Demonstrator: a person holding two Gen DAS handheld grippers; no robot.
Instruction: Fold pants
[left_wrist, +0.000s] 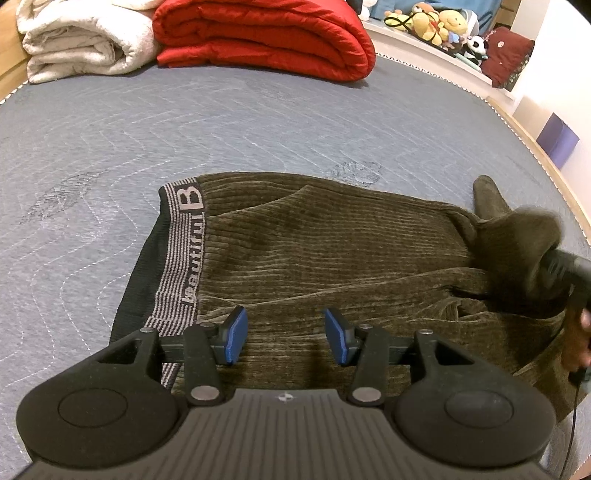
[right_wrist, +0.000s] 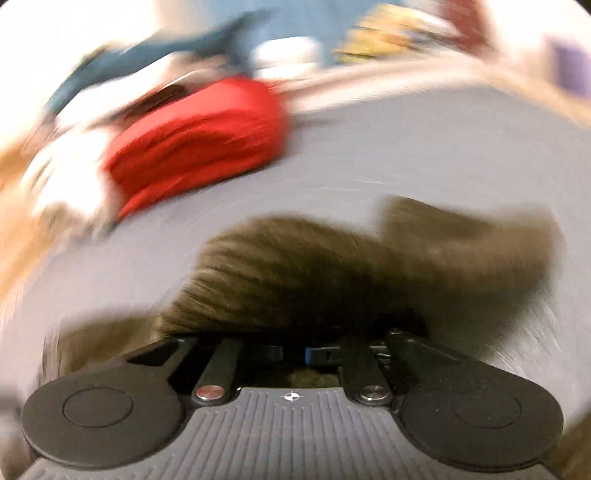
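Note:
Olive-brown corduroy pants (left_wrist: 314, 251) lie on the grey quilted bed cover (left_wrist: 184, 129), with a black and grey striped waistband (left_wrist: 181, 251) at the left. My left gripper (left_wrist: 286, 338) is open and empty, its blue pads just above the pants near the waistband. My right gripper (left_wrist: 565, 273) shows at the right edge, shut on the bunched pant legs and lifting them. In the blurred right wrist view my right gripper (right_wrist: 293, 352) is shut on the pants (right_wrist: 351, 266), which drape over its fingers.
A folded red quilt (left_wrist: 266, 33) and a cream blanket (left_wrist: 85, 37) lie at the far end of the bed. Stuffed toys (left_wrist: 439, 22) sit on a ledge at the back right. The bed's wooden edge (left_wrist: 546, 155) curves along the right.

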